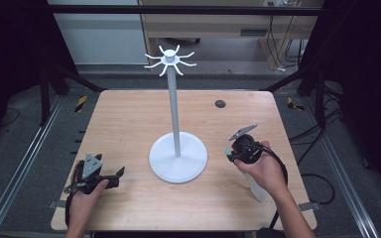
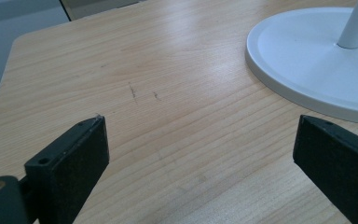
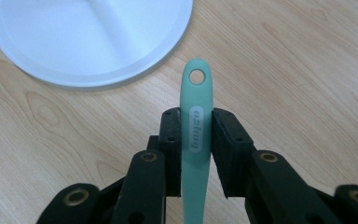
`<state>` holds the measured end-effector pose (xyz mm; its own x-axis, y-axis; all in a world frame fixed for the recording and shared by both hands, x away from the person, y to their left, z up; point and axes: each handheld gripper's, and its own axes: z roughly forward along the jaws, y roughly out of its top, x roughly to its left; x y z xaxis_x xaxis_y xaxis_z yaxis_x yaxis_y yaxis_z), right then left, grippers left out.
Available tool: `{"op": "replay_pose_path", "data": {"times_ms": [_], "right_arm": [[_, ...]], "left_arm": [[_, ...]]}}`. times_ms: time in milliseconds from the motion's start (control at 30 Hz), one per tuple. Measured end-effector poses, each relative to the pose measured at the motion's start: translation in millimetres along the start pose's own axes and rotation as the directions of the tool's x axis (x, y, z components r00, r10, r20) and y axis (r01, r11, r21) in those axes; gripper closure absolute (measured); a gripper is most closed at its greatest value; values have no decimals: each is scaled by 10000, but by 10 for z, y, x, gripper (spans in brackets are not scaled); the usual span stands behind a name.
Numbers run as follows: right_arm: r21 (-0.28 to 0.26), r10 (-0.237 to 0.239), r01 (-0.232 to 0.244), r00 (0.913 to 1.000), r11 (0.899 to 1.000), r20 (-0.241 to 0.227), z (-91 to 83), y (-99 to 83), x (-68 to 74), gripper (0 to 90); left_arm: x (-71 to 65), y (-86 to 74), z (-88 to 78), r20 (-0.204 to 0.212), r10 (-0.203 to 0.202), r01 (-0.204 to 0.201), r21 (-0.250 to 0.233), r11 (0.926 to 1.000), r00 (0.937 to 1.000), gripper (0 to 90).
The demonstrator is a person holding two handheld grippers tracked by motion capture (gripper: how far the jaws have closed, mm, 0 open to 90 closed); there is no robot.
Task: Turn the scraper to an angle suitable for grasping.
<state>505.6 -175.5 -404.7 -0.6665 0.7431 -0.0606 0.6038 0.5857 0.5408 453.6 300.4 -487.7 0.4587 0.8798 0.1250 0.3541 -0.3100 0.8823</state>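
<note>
Forearms and hands are seen entering from the bottom of the high view, each hand wrapped around a gripper. At the near left of the wooden table point(image 1: 129, 114), the left gripper point(image 1: 119, 173) is held low, its jaws spread wide with nothing between them; in the left gripper view only bare wood is seen across the gap, and the rim of the white stand base point(image 2: 307, 60) is cut off at the upper right. The right gripper point(image 3: 196, 128) is held at the near right, its jaws pinched on the handle of a mint-green utensil point(image 3: 196, 116), just short of the hanging hole at the handle's tip, which is pointed toward the base. Faint lettering on the handle cannot be read. The utensil's working end is hidden below the jaws in the right gripper view; a pale shape is seen under the right hand point(image 1: 263, 166) in the high view, too blurred to be identified. The white stand point(image 1: 175, 109) is set at the table's middle, its pole upright, its hooks point(image 1: 169, 59) spread at the top. Open tabletop is left on both sides of the base and toward the far edge, where a small dark round spot point(image 1: 220, 103) is seen.
</note>
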Motion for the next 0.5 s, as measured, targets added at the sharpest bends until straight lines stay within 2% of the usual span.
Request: {"op": "replay_pose_path", "data": {"times_ms": [500], "right_arm": [[-483, 166, -165, 9999, 9987, 23, -106, 52, -42, 744]], "left_arm": [[-4, 1, 0, 31, 20, -20, 10, 10000, 10000, 30]]}}
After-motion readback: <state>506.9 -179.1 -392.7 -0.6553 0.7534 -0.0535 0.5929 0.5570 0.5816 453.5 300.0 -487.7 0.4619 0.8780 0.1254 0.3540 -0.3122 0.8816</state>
